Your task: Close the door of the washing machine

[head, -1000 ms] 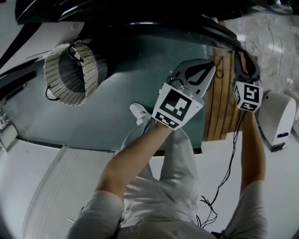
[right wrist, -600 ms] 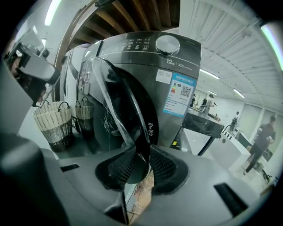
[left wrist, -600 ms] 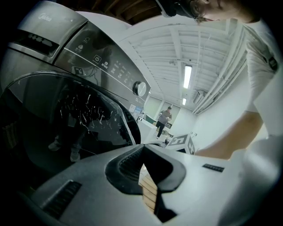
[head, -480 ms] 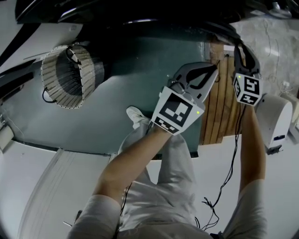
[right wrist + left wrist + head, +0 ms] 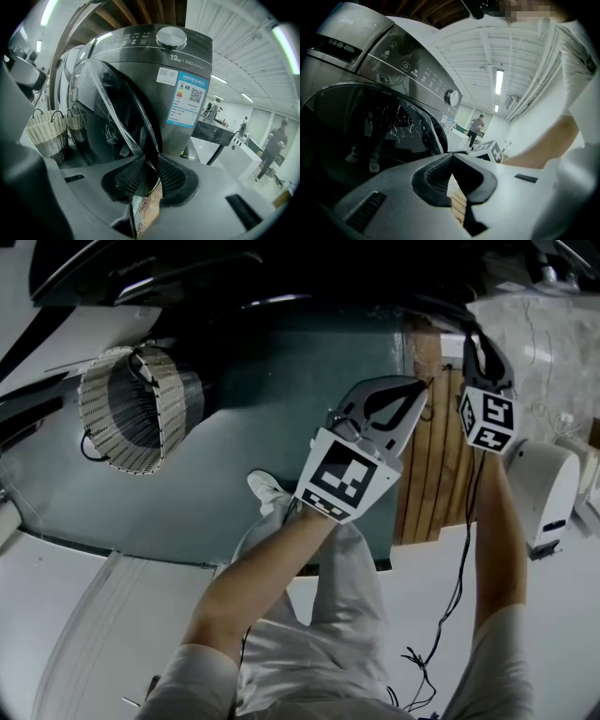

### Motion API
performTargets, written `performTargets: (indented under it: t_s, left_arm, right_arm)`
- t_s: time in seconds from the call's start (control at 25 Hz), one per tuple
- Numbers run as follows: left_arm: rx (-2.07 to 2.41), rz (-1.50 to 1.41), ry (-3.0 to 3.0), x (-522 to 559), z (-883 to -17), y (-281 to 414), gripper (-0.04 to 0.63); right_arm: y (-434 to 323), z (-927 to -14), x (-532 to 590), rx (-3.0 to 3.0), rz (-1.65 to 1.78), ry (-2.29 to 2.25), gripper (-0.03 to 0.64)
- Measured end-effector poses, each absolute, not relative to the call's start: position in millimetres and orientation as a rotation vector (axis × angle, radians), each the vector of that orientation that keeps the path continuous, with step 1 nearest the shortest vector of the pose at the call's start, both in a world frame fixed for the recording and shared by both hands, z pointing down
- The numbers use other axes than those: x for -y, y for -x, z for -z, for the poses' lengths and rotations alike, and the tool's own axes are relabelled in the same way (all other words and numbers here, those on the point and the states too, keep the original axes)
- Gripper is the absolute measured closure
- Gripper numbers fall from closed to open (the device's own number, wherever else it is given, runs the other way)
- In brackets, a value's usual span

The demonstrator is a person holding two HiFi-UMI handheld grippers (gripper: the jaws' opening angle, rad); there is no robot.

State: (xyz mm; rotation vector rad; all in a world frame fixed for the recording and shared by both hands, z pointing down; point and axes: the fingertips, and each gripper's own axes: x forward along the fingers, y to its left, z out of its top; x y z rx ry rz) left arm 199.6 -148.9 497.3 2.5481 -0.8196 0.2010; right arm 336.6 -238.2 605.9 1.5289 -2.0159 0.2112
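The dark grey washing machine [image 5: 159, 75] stands in front of me, its round glass door [image 5: 117, 112] swung out toward my right gripper. My right gripper [image 5: 149, 171] has the door's dark rim [image 5: 149, 140] between its ribbed pads; the jaws have just been closing and I see no firm press. In the head view the right gripper [image 5: 474, 341] reaches up to the machine's dark edge [image 5: 281, 282]. My left gripper [image 5: 420, 388] hovers beside it, shut and empty. From the left gripper [image 5: 452, 158] view, the door glass [image 5: 370, 126] and control knob [image 5: 451, 97] lie to the left.
A wicker basket [image 5: 129, 409] lies at the left on the teal floor [image 5: 244, 399]; two baskets [image 5: 44, 131] show left of the machine. Wooden slats [image 5: 433, 456] and a white device [image 5: 544, 484] sit to the right. My shoe [image 5: 266, 489] rests on the teal floor.
Both grippers have shifted a little up and left in the head view, the right one closer to the machine's dark edge. The left gripper stays shut.
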Motion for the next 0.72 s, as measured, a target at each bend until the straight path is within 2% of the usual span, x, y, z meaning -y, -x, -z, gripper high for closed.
performTargets:
  t_s: [0.72]
  left_arm:
    - [0.847, -0.174, -2.527, 173.9, -505.1, -195.1, 0.594]
  right_arm:
    - [-337.2, -607.5, 261.0, 1.976, -0.314, -1.638, 0.546]
